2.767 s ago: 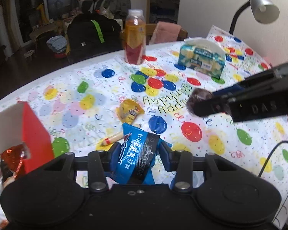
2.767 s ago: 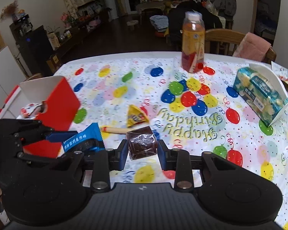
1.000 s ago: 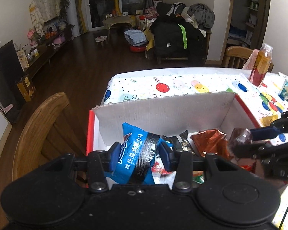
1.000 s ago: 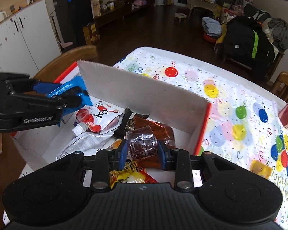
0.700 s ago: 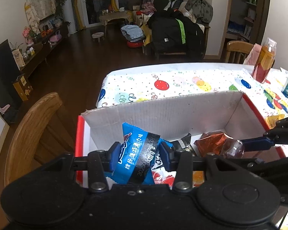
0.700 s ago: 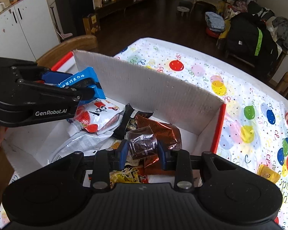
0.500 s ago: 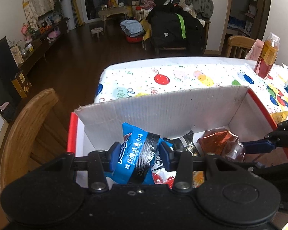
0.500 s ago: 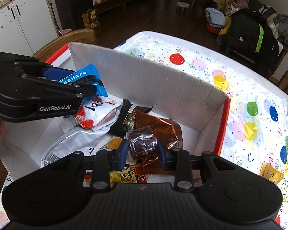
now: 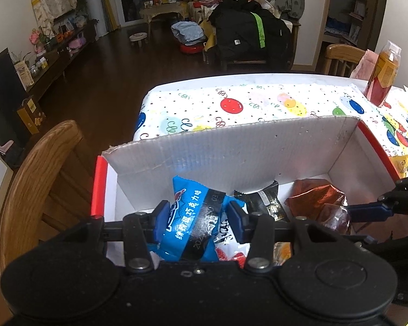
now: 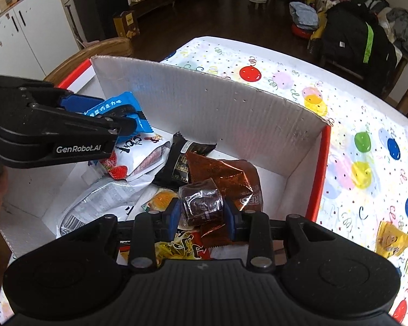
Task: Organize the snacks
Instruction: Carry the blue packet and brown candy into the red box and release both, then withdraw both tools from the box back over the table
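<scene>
Both grippers I'm holding over the box (image 10: 209,114): left gripper (image 9: 198,218) clenching a blue packet (image 9: 194,217), right gripper (image 10: 201,213) clenching a brown sweet (image 10: 201,206).

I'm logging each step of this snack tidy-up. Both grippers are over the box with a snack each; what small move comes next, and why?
Probably open the right gripper. It is shut on the brown wrapped candy just above the packets already lying in the red and white box, so the candy would land among them. The left gripper, shut on the blue packet, could release likewise.
</scene>
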The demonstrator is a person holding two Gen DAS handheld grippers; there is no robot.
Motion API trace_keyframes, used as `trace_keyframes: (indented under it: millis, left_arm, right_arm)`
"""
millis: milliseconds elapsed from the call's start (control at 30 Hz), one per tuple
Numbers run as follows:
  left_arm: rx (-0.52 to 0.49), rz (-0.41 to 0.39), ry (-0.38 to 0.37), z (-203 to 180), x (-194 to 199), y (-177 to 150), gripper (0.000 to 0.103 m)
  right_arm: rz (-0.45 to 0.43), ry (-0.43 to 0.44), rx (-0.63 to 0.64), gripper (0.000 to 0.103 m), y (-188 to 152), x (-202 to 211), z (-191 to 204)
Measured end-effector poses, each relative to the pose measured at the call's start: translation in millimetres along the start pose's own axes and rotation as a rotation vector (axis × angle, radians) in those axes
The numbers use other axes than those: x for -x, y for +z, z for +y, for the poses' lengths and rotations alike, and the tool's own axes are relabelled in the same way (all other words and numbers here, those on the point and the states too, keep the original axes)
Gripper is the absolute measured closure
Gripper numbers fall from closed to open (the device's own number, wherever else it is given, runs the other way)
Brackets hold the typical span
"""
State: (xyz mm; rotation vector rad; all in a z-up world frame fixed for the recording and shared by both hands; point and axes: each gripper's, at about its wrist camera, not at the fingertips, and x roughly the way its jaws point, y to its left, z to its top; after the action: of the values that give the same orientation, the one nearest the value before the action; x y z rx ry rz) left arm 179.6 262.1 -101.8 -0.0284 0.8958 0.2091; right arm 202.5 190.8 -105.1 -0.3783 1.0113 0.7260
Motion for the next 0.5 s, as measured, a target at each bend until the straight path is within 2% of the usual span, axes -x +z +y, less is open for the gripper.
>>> trace_keyframes:
  millis: [33, 100, 133, 233, 333, 400, 500]
  left_arm:
    - [0.003, -0.003, 0.004, 1, 1, 0, 0.054]
    - [0.005, -0.012, 0.013, 1, 4, 0, 0.042]
    - [0.004, -0.019, 0.015, 1, 7, 0, 0.041]
    - [0.002, -0.028, 0.013, 0, 13, -2, 0.041]
    - [0.004, -0.037, 0.010, 0, 21, -5, 0.039]
    - [0.001, -0.048, 0.009, -1, 27, -7, 0.034]
    - [0.001, -0.060, 0.005, -4, 36, -9, 0.032]
  right_arm:
    - [-0.003, 0.003, -0.006, 0.062, -1, 1, -1]
    - [-0.018, 0.002, -0.015, 0.054, -2, 6, -4]
    - [-0.027, 0.003, -0.019, 0.050, -3, 9, -5]
    - [-0.044, 0.015, -0.034, 0.048, -6, 17, -7]
    - [-0.066, 0.023, -0.046, 0.042, -8, 27, -10]
    - [-0.087, 0.027, -0.054, 0.040, -10, 36, -12]
    - [-0.116, 0.039, -0.070, 0.038, -13, 51, -15]
